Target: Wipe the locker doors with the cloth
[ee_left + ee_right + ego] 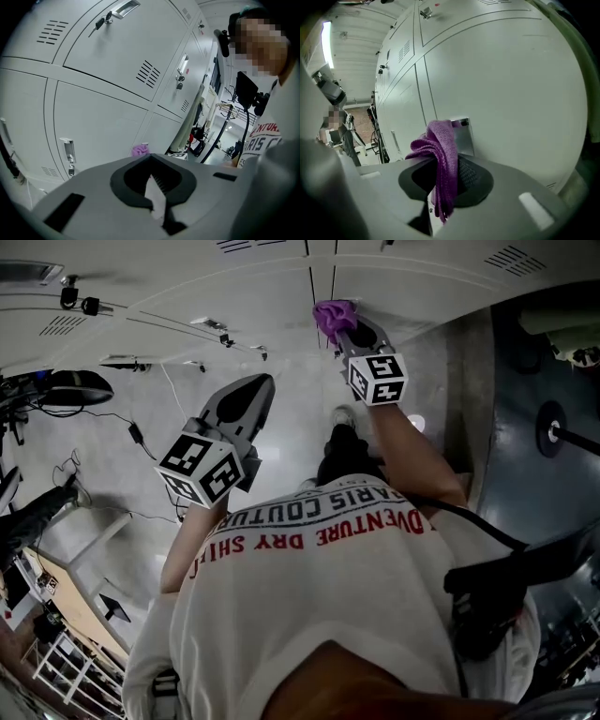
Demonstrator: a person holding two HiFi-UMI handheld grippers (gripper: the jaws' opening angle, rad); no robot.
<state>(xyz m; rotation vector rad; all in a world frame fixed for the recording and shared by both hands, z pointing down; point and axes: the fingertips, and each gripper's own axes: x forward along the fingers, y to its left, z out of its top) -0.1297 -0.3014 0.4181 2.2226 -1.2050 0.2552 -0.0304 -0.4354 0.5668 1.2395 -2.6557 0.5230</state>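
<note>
Now the purple knitted cloth [443, 159] hangs in soft folds from the right gripper [352, 332], whose jaws are clamped on it, at a smooth pale grey locker door [506, 84] just beside a shiny metal latch plate [465, 138]. The left gripper [151, 158] hangs back over the floor, jaws together on nothing. Only its view shows louvred vents [148, 73] and a key [179, 83] in another door. Only the head view shows cables [139, 435] on the floor.

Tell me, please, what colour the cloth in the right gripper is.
The cloth is purple; see the right gripper view.
</note>
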